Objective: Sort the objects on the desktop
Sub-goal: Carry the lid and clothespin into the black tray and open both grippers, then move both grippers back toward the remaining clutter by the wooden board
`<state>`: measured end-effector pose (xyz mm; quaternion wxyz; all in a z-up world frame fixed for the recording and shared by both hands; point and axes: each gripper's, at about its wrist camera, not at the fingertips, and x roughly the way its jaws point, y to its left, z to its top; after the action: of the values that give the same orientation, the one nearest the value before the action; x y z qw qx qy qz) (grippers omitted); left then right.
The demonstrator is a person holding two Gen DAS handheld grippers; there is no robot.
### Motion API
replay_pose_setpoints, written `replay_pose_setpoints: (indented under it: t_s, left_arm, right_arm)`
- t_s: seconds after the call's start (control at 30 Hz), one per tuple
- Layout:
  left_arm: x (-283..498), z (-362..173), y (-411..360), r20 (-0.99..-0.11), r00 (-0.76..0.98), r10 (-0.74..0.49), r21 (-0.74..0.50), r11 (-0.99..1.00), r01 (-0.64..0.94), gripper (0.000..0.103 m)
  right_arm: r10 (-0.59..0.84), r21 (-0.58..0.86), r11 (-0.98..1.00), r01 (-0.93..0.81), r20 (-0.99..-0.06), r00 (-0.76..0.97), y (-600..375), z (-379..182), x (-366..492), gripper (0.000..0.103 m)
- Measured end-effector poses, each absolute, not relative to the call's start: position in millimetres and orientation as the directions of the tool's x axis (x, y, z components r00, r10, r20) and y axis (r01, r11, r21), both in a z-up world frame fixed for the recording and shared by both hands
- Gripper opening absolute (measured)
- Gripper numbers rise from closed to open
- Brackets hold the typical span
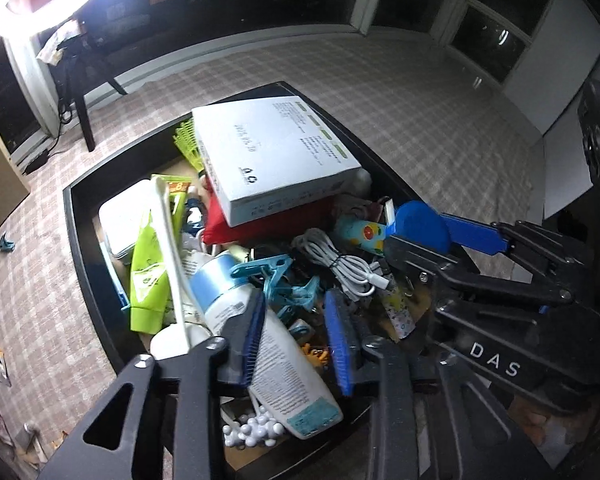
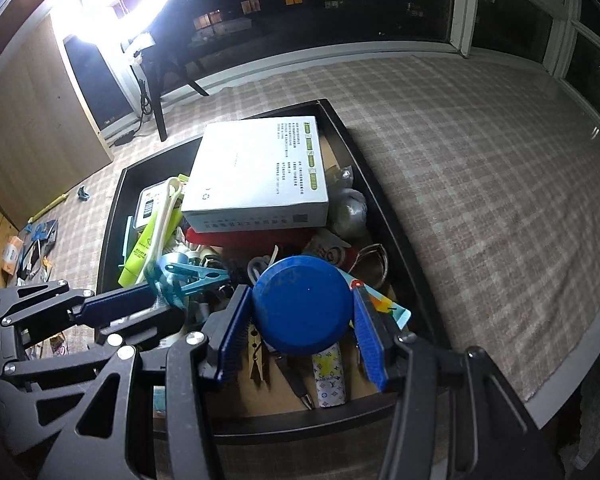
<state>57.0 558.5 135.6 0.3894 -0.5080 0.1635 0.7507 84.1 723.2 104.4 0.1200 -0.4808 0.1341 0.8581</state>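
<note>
Nearest the lens, the right gripper (image 2: 300, 292) has its jaws pinching a blue round lid (image 2: 300, 304) across its full width. The lid hangs over the near end of the black tray (image 2: 380, 208), at 6 o'clock from the white box (image 2: 260, 172). We judge the lid to be light, rigid plastic with a smooth and rather slippery rim. A hold straight across the diameter suits it, since an off-centre one could let it squirt out. In the other wrist view, the left gripper (image 1: 296, 320) stands with its jaws spread either side of a white bottle (image 1: 284, 352), and the right pad is clear of it. A teal clothespin (image 1: 260, 268) lies at 12 o'clock from those jaws, and a coiled white cable (image 1: 340, 264) at 1 o'clock. The letters "DAS" (image 1: 496, 360) read plainly on the right gripper's body. The box carries green tabs and a printed date, and the bottle dense small print, but we cannot read any of it with confidence.
</note>
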Motion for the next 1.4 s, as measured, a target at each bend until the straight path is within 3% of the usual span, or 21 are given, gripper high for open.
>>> replay_pose_setpoints:
  t_s: [0.7, 1.27, 1.4]
  left_arm:
    - [6, 155, 447, -0.868, -0.297, 0.397, -0.134, -0.765, -0.629, 0.036]
    - [-65, 147, 236, -0.87, -0.433, 0.235, -0.063, -0.925, -0.375, 0.04]
    - [-77, 136, 171, -0.871, -0.452, 0.19, -0.051, -0.952, -0.301, 0.048]
  right_arm:
    - [0.004, 0.139, -0.969, -0.203, -0.817, -0.577, 644, 138, 43, 0.051]
    - [-0.16, 0.134, -0.987, 0.088, -0.799, -0.58, 451, 152, -40, 0.051]
    - [-0.2, 0.125, -0.978, 0.17, -0.809, -0.553, 399, 147, -63, 0.051]
